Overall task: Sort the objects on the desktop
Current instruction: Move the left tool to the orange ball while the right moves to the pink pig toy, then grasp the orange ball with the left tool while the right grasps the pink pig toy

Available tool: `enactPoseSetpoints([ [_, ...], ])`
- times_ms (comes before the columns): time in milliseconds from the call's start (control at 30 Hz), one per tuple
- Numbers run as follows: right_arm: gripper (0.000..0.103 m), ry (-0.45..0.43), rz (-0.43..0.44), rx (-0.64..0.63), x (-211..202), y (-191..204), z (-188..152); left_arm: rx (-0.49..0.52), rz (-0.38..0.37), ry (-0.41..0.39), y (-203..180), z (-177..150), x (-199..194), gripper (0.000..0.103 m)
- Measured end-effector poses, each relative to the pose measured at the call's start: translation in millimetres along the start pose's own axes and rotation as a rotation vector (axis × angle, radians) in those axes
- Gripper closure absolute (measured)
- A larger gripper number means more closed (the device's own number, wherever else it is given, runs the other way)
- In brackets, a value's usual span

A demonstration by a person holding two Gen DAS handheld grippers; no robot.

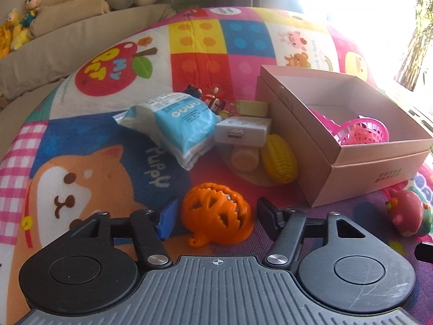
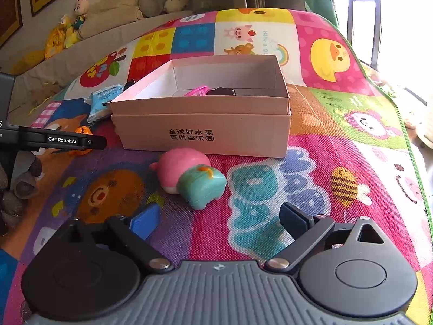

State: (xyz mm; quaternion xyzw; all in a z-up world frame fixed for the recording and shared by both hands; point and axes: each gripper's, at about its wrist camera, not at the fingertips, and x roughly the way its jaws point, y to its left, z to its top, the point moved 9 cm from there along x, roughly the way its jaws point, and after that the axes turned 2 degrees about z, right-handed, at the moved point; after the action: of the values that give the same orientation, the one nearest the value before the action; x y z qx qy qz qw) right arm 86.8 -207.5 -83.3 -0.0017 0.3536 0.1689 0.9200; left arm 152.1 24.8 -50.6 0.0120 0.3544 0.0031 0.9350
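While the left gripper (image 1: 216, 214) brackets the orange pumpkin toy (image 1: 217, 215) at bottom centre of the left wrist view, its blue pad touches the toy's left side but the black pad sits just off the right, so not clamped. Tissue pack (image 1: 173, 124) upper left, yellow corn (image 1: 278, 159) centre, pink box (image 1: 349, 146) right. Right gripper (image 2: 219, 222) wide, nothing btwn; pink-and-teal squishy toy (image 2: 192, 181) just ahead.
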Motion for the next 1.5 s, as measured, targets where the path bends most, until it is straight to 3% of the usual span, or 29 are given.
enactPoseSetpoints([
  [200, 0.008, -0.007, 0.025, -0.08, 7.3, 10.0, 13.3, -0.029, 0.019, 0.031, -0.6, -16.8, -23.0, 0.039],
  [367, 0.008, -0.01, 0.038, -0.155, 22.2, 20.8, 24.1, -0.05, -0.036, 0.051, -5.5, -35.9, -48.7, 0.036],
  [500, 0.024, 0.022, 0.075, -0.186, 32.7, 31.7, 24.3, -0.046, -0.086, 0.056, -11.7, -43.8, -60.2, 0.028],
  [833, 0.026, 0.052, 0.185, -0.149, 7.8, 51.4, 10.3, -0.036, -0.173, 0.036, -27.9, -43.9, -65.8, 0.02],
  [967, 0.025, 0.045, 0.144, -0.137, 2.6, 42.9, 6.1, 0.023, -0.084, -0.046, -22.1, -30.5, -63.4, 0.01],
  [1067, 0.023, 0.049, 0.119, -0.112, 3.5, 33.9, 3.4, 0.026, -0.07, -0.045, -17.7, -23.3, -51.9, 0.008],
  [1233, 0.02, 0.043, 0.107, -0.111, 2.5, 30.1, 2.4, 0.002, -0.136, 0.004, -24.0, -30.0, -41.5, 0.008],
  [1500, 0.018, 0.036, 0.078, -0.104, 0.2, 25.6, 1.9, 0.042, -0.284, 0.008, -46.3, -50.9, -64.9, 0.007],
])
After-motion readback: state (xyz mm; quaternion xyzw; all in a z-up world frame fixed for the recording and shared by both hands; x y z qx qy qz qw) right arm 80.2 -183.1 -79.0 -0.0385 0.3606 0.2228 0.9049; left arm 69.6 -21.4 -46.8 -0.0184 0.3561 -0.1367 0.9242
